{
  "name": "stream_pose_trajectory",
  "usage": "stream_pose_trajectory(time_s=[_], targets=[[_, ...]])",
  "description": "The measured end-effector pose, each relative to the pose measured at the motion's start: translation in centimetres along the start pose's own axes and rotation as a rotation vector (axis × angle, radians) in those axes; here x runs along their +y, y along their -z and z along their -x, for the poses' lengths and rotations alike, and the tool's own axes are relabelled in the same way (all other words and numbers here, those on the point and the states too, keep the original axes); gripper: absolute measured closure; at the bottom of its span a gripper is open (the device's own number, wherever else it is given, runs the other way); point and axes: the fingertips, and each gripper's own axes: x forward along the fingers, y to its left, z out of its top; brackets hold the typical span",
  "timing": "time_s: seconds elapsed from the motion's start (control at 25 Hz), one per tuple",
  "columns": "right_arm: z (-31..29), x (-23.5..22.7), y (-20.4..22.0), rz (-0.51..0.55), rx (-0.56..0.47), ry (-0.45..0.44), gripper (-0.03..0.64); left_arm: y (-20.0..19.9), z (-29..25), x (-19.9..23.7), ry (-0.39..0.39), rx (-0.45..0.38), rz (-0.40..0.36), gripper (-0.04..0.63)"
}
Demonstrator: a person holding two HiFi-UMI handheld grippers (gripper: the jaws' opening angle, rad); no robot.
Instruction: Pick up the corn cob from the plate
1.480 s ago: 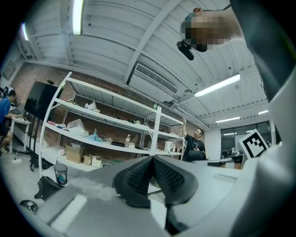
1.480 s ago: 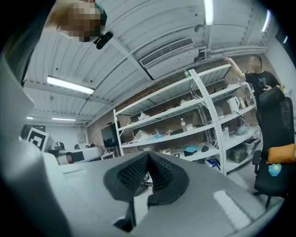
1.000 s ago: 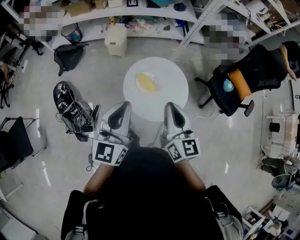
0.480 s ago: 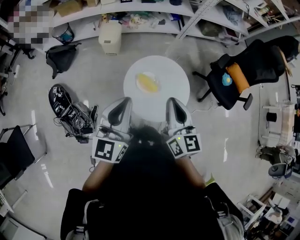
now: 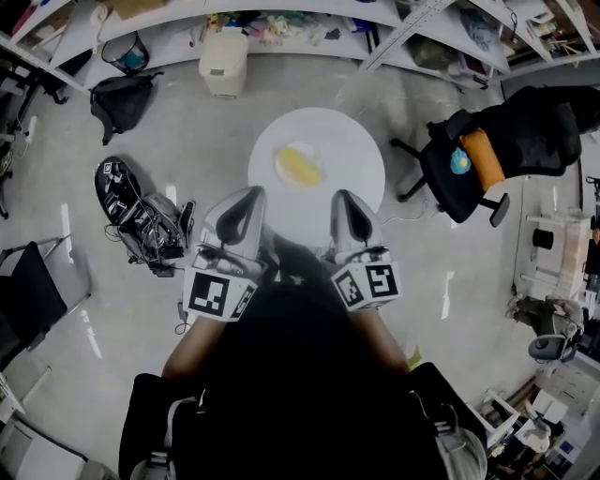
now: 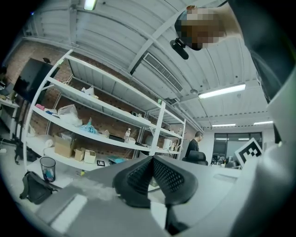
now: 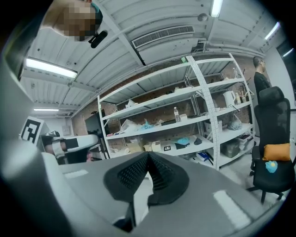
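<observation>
A yellow corn cob (image 5: 300,168) lies on a white plate (image 5: 282,155) on a round white table (image 5: 352,155), seen from above in the head view. My left gripper (image 5: 251,199) and right gripper (image 5: 341,202) hover side by side over the table's near edge, short of the plate. Both are shut with nothing between the jaws. In the left gripper view the black pads (image 6: 152,159) meet at the tips, and in the right gripper view the pads (image 7: 148,157) also meet. Neither gripper view shows the corn or the plate.
A black office chair (image 5: 497,150) with an orange cushion stands right of the table. A black bag and tangled gear (image 5: 141,216) lie on the floor at the left. Shelving (image 5: 281,28) runs along the back, with a beige bin (image 5: 223,64) below it.
Both grippers have moved forward toward the table, their tips now over its near edge. The table and corn sit a little lower in the head view. Both jaws stayed shut.
</observation>
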Motion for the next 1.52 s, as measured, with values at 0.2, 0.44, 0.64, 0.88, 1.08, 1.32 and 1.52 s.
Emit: stream_pose_trajectory(time_s=[0.2, 0.44, 0.64, 0.88, 1.08, 1.32, 1.52], targets=[[-2.7, -0.9, 1.6, -0.015, 0.046, -0.014, 0.607, 1.0, -1.8, 1.8, -0.023, 0.027, 0.012, 0.591], [-5.5, -3.1, 3.7, -0.035, 0.100, -0.017, 0.607, 3.3, -4.4, 3.8, -0.058, 0.072, 0.032, 0.591], [-7.5, -5.0, 6.3, -0.049, 0.161, -0.024, 0.607, 6.0, -6.1, 5.0, -0.079, 0.119, 0.054, 0.590], [-9.3, -7.5, 10.4, -0.062, 0.242, -0.030, 0.607, 9.8, -7.9, 4.9, -0.088, 0.171, 0.099, 0.590], [-10.3, -8.8, 14.1, -0.077, 0.307, -0.042, 0.592, 12.6, -9.0, 4.6, -0.082, 0.202, 0.129, 0.589], [-11.4, -9.8, 18.2, -0.076, 0.379, -0.069, 0.554, 16.1, -9.7, 5.0, -0.097, 0.232, 0.169, 0.590], [-12.5, -10.6, 21.8, -0.057, 0.447, -0.099, 0.511, 19.1, -9.8, 5.7, -0.115, 0.257, 0.195, 0.589]])
